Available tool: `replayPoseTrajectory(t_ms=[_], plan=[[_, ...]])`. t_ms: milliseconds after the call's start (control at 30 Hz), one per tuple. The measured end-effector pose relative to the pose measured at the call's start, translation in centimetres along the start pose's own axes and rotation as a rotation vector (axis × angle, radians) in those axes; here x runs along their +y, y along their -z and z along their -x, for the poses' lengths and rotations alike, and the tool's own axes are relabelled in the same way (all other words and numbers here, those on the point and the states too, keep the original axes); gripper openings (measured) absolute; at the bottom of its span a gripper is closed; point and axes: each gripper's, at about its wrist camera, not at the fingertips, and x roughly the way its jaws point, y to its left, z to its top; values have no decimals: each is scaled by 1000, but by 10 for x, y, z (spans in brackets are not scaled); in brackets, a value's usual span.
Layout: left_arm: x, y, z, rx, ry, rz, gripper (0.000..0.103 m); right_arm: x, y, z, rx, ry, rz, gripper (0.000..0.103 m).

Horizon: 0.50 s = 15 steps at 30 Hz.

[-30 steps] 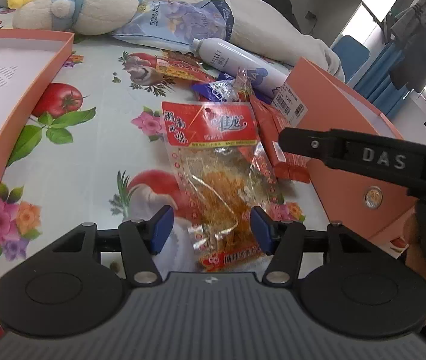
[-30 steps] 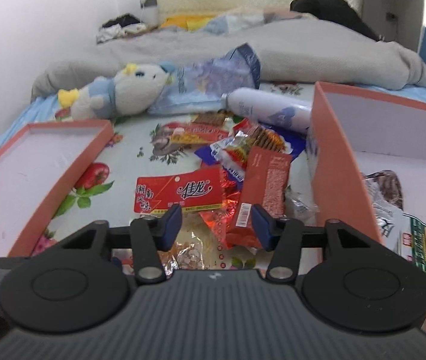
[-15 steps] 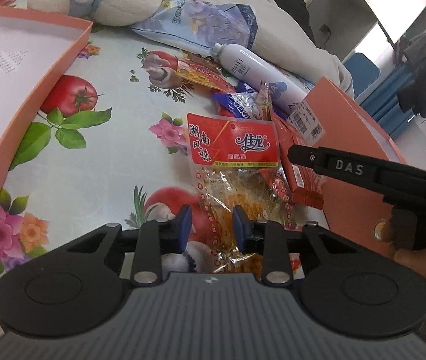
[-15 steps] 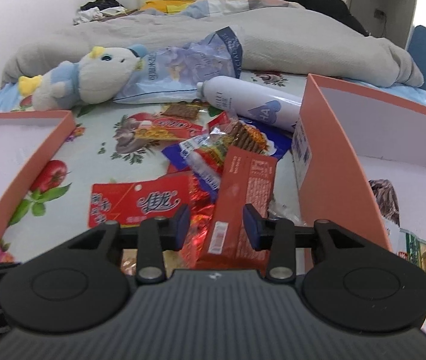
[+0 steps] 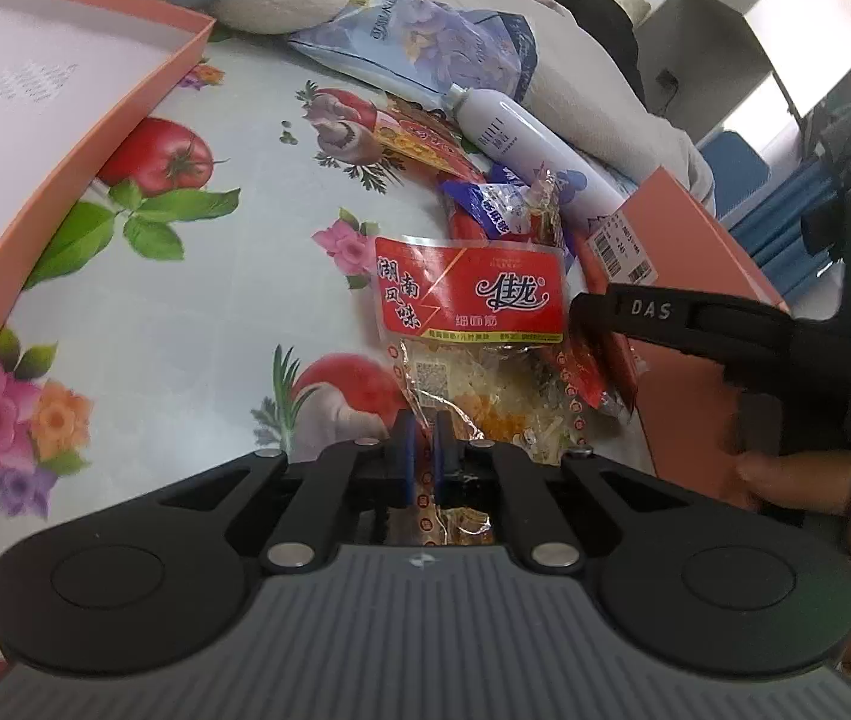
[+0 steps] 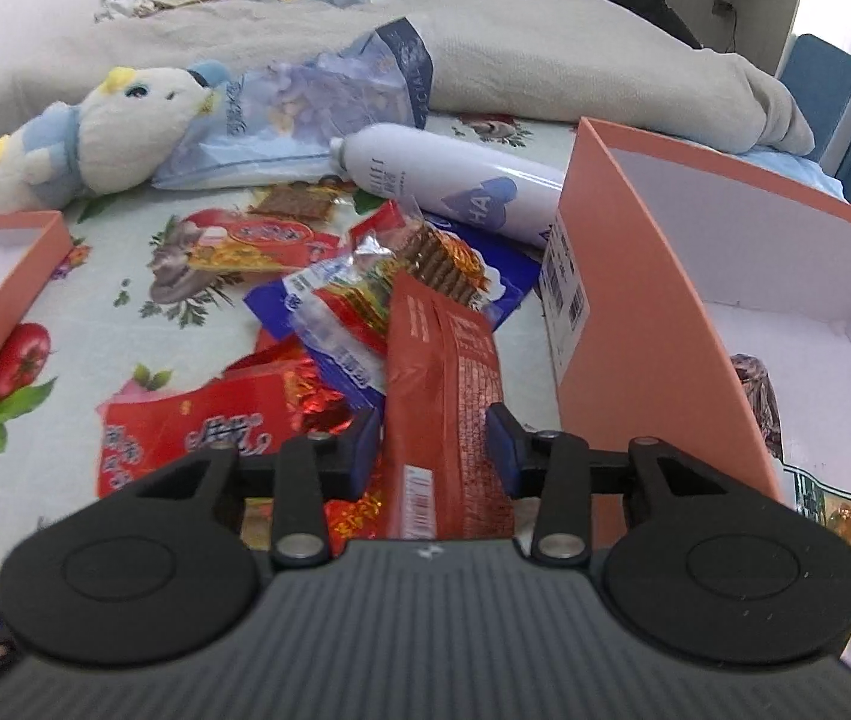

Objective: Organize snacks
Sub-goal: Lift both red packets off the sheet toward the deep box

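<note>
On floral bedsheet (image 5: 197, 324): left claw (image 5: 423, 457) pinching clear snack bag (image 5: 473, 360); right claw (image 6: 436, 443) clamping red packet (image 6: 446, 396).

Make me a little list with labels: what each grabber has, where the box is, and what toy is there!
left gripper: shut on the clear snack bag
right gripper: pads on both sides of the red packet
open box: right of the snack pile, some snacks already inside
lid: left of the pile
toy: plush bird at the back
bottle: white, lying beside the box
</note>
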Motion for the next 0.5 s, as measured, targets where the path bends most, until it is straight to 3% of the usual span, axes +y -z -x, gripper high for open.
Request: replayPoseTrajectory(t_ms=[100,233,500], plan=[[4,3,6,-6,7,23,5,2,0,1,-1,8,18,38],[10,7,18,-11,12,39,4,4,0,8,-7,24,43,20],[27,18,47,-10,18,83,3,8,9,43,-35,-21,92,11]])
